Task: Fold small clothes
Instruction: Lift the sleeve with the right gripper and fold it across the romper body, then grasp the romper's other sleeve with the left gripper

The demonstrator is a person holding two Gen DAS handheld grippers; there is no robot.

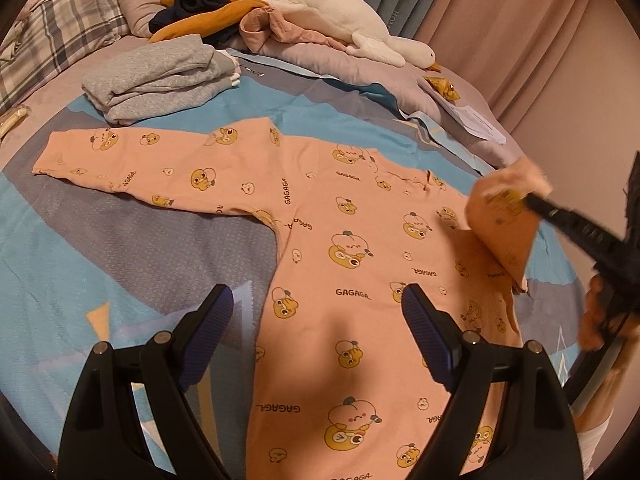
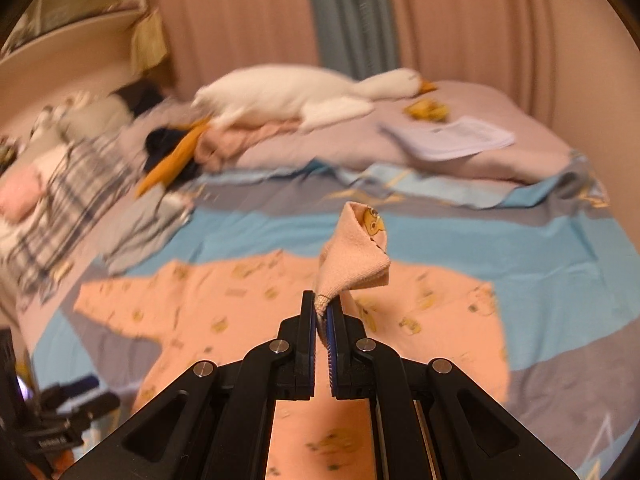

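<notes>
Left gripper (image 1: 318, 316) hangs low over the bed, jaws spread wide and gripping nothing, one finger above the bedspread (image 1: 80, 248), the other above the pink top (image 1: 352, 264). It points forward along the body of the garment, from the hem at six o'clock toward the collar near one o'clock.

Over at three o'clock in the left wrist view, the right gripper (image 1: 520, 200) reaches in from the right edge, tilted down toward the cloth, with a sleeve (image 1: 504, 232) lifted off the bed and hanging from its tip as a folded cone. The right wrist view confirms it: the right gripper's (image 2: 322, 306) jaws are pinched nearly together on the sleeve cuff (image 2: 356, 260), which stands up just past the tips toward twelve o'clock, a cartoon print showing on its inner face.

The pink top lies flat, print up, on the bedspread. Its long axis runs from six up toward one o'clock in the left wrist view. The other sleeve (image 1: 140, 168) stretches straight out toward nine o'clock, flat on the bed.

Beyond it, at eleven o'clock, a folded grey pile (image 1: 160, 76); at twelve, a white plush goose (image 1: 328, 12) on a heap of clothes. The right wrist view is blurred.
</notes>
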